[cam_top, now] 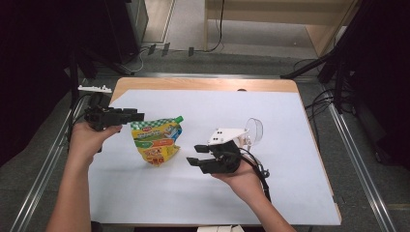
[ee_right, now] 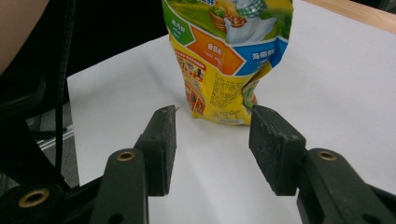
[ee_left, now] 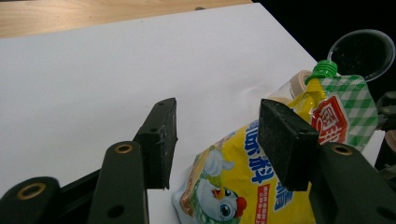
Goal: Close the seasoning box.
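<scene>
Two black hand-held grippers flank the work: the left gripper [cam_top: 138, 116] and right gripper [cam_top: 192, 160] both stand with jaws parted, holding nothing. The yellow, green-capped plastic spout pouch [cam_top: 157, 139] stands on the white table sheet [cam_top: 203, 116], at the right gripper's nine o'clock. Close squarely across its body, not the spout.

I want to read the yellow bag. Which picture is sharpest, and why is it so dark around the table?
Right gripper view: the pouch is fairly sharp, its small print still unreadable. Left gripper view: big characters clear; the black pads close up look soft. High view: pouch small and blurry; light falls on the white table, leaving the surroundings in shadow.
</scene>
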